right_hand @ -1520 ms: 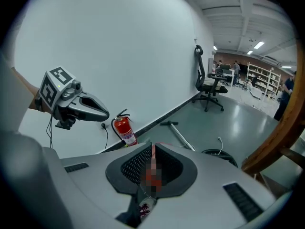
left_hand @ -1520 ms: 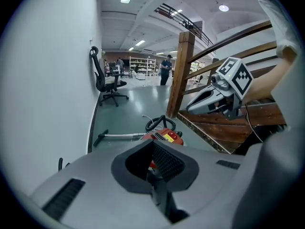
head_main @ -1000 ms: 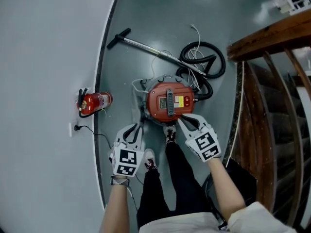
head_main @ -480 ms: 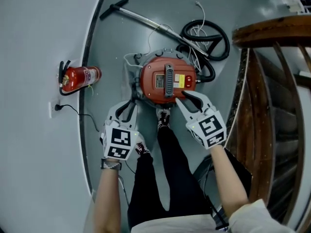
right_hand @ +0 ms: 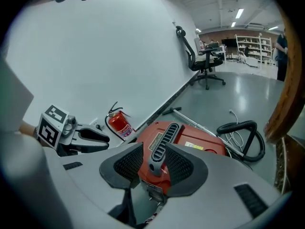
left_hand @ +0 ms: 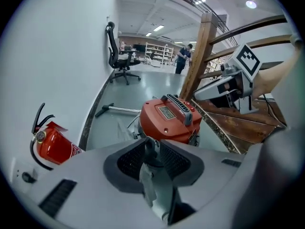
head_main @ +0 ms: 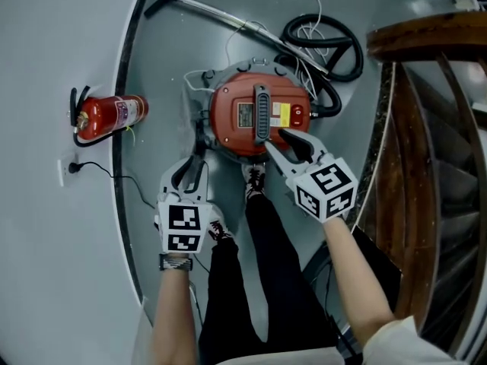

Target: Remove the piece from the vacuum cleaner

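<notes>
Vacuum cleaner [head_main: 259, 120]: a round canister with a red top [head_main: 285, 97], standing on the grey floor just beyond the person's shoes, between a fire extinguisher [head_main: 106, 115] on the left and a wooden railing [head_main: 426, 36] on the right. Its black hose [head_main: 323, 48] and metal wand [head_main: 213, 10] lie on the far side. A grey ribbed carrying handle [head_main: 262, 112] runs near to far across the top.

Left gripper [head_main: 194, 158]: at the canister's near-left flank. Its jaws have just been opening and stand apart around a grey clasp-like part [left_hand: 151, 168]. The pads are not pressing, and what exactly the part is cannot be told.

Right gripper [head_main: 276, 140]: over the near edge of the top. Its jaws have also just been opening, and the near end of the handle stands in the gap, not gripped.

Handling, as a judgement: the piece to come off is probably the red top, which likely houses the motor. Expect it to be rigid and fairly heavy, with smooth plastic that gives pads little purchase. The ribbed handle is the sound hold. Any side clasps should be released first, and the lift kept straight up so the top does not bind on the rim.
</notes>
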Tool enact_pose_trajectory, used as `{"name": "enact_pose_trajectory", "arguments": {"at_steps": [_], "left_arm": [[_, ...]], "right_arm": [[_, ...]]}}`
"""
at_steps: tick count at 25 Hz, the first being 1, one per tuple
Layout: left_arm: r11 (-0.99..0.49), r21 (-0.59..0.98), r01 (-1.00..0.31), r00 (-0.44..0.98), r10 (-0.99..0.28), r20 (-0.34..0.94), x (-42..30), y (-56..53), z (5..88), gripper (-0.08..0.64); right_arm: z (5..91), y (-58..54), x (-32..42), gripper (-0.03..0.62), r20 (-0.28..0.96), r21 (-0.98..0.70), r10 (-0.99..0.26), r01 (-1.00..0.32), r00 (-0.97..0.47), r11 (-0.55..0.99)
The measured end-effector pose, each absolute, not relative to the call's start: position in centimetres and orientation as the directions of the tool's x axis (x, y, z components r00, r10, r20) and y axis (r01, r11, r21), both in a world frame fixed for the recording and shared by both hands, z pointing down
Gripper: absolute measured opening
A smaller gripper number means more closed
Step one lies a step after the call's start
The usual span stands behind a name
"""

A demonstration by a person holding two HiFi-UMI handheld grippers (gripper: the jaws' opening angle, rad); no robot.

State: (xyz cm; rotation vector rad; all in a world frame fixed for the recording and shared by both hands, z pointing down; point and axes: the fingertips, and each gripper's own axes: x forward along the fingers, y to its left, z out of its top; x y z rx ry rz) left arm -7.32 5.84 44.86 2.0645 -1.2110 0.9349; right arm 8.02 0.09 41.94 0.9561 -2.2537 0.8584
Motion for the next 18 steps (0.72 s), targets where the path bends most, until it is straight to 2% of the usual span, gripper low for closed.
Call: {"name": "enact_pose_trajectory", "arguments": {"at_steps": [18], "left_arm": [[-0.42, 0.125, -0.899, 0.325, -0.448, 0.833, -7.2, 5.7, 49.6, 0.151]], "right_arm": [[47.1, 0.4, 6.8, 0.187, 0.712, -0.392, -0.341, -0.75, -0.614, 0.532]]}}
